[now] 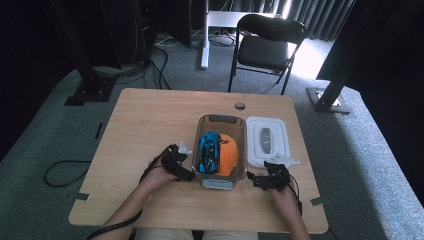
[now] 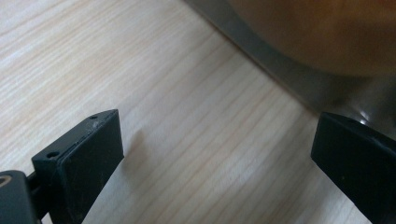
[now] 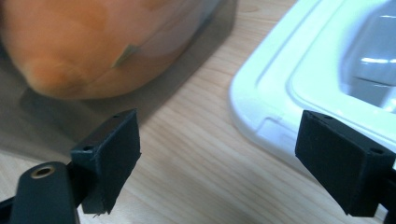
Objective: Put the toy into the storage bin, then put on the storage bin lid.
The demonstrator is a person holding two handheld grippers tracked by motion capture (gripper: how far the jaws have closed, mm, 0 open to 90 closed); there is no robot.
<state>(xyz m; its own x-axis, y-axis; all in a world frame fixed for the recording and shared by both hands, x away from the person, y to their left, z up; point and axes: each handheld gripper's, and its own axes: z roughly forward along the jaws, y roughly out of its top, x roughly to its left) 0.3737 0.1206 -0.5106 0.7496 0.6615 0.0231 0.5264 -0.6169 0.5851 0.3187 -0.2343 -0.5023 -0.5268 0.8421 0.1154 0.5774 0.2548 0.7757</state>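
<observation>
Left gripper (image 1: 186,172), black, two-jaw: jaws spread wide, nothing between them but bare tabletop; held low at the left long wall of the clear smoky plastic storage bin (image 1: 200,145), its right jaw close against that wall in the left gripper view, whether touching cannot be told. Right gripper (image 1: 255,179), black, two-jaw: jaws likewise wide apart and empty, held over the narrow strip of wood between the bin's right wall and the white rectangular plastic lid (image 1: 255,142). Bin: stands near the table's middle, long axis running away from the person, open-topped. Contents: a rounded orange soft toy (image 1: 229,154) on the right, a blue-and-black corded item (image 1: 209,151) on the left, side by side. Lid: lies flat just right of the bin, close beside it. Light wooden table (image 1: 145,130): broad open surface left of the bin and beyond it; a narrower band toward the near edge.
</observation>
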